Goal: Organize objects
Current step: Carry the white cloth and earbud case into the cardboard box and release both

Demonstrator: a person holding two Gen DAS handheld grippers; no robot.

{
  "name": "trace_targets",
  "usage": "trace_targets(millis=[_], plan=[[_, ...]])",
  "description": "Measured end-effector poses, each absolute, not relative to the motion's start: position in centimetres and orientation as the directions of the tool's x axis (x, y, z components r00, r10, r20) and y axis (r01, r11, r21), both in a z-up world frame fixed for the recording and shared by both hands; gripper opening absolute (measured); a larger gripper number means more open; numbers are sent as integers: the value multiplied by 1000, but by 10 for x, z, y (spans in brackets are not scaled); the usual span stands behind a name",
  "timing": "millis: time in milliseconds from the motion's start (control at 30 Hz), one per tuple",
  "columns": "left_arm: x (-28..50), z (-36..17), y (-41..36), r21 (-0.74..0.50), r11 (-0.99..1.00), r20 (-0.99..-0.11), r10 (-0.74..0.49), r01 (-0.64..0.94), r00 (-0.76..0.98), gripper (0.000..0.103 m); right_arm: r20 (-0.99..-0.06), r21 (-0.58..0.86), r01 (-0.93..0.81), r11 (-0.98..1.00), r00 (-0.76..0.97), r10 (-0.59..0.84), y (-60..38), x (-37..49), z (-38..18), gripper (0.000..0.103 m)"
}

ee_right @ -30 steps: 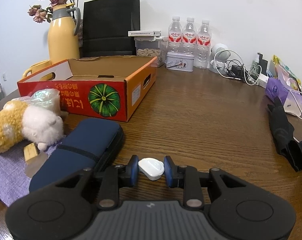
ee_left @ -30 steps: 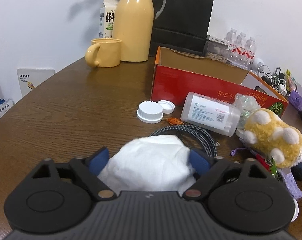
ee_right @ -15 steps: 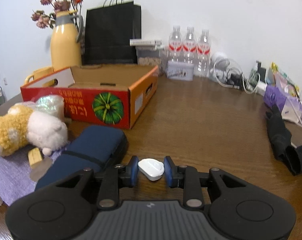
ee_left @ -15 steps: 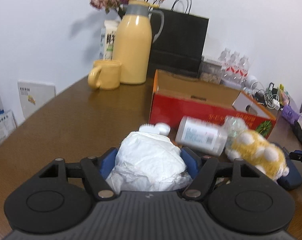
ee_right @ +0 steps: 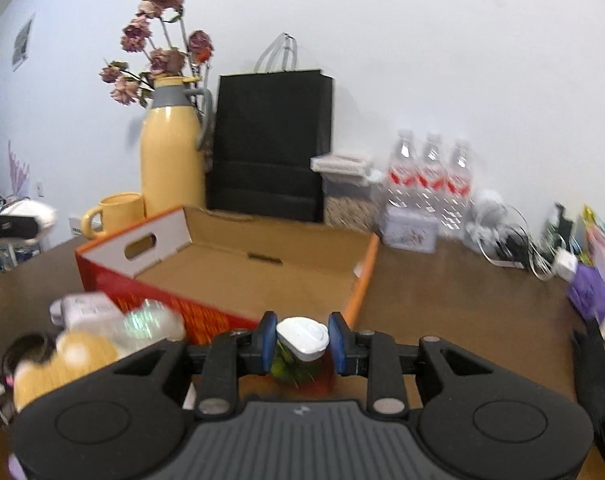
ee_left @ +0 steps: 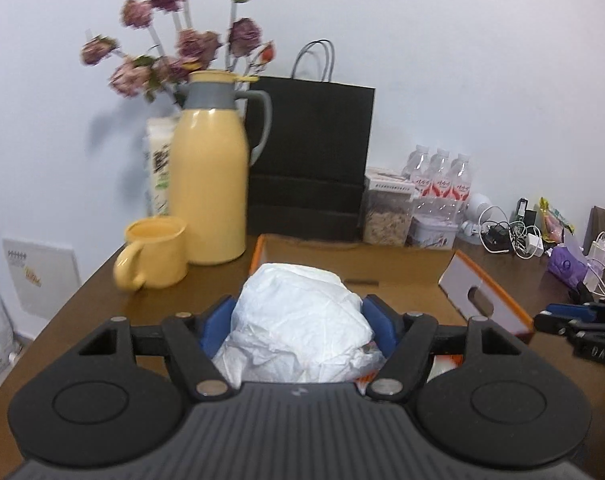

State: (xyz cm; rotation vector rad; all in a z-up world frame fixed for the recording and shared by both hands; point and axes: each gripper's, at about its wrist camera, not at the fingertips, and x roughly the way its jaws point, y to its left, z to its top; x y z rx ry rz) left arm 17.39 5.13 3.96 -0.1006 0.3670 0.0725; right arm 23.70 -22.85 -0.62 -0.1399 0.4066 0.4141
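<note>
My left gripper (ee_left: 298,309) is shut on a crumpled white bundle (ee_left: 302,336), and both blue pads press into its sides. It hangs above the near edge of the open red-and-orange cardboard box (ee_left: 482,292). My right gripper (ee_right: 302,339) is shut on a small white plastic piece (ee_right: 303,332), held above the near wall of the same box (ee_right: 142,246). The box floor shows bare cardboard. In the left wrist view the right gripper's fingers (ee_left: 570,318) show at the right edge. The bundle (ee_right: 30,210) appears at the left edge of the right wrist view.
Behind the box stand a yellow jug (ee_left: 208,184) with dried flowers, a yellow mug (ee_left: 154,256), a black paper bag (ee_left: 310,160) and water bottles (ee_left: 442,184). Cables (ee_left: 510,232) lie at the right. A plush toy (ee_right: 62,360) and a white bottle (ee_right: 86,308) lie before the box.
Both grippers have risen and moved toward the box with their loads. The left jaws squeezed tighter on the white bundle. The right grip looks unchanged.
</note>
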Motion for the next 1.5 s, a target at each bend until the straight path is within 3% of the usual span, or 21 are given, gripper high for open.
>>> trace_targets(millis=[333,633,700,800,867,933,1100,1500], plan=[[271,39,22,-68,994,-472,43,-85,881,71,-495,-54,-428,902,796,349,-168,303,-1,26],[307,10,8,-20,994,-569,74,-104,819,71,-613,-24,-382,924,735,288,-150,348,-30,27],[311,3,6,-5,994,-585,88,-112,806,73,-623,-27,-378,925,730,280,-147,351,-33,27],[314,-3,5,4,992,-601,104,-127,792,86,-635,-45,-372,927,727,261,-142,354,-36,28],[312,-4,5,5,991,-599,109,-131,793,94,-641,-60,-366,929,727,245,-140,355,-37,42],[309,-4,5,6,991,-593,112,-135,797,103,-640,-72,-365,928,730,238,-139,353,-37,70],[299,0,6,3,989,-578,122,-148,807,103,-619,-68,-346,936,750,232,-143,347,-34,100],[275,18,9,-6,987,-550,133,-163,825,103,-586,-89,-354,931,774,239,-147,323,-18,103]])
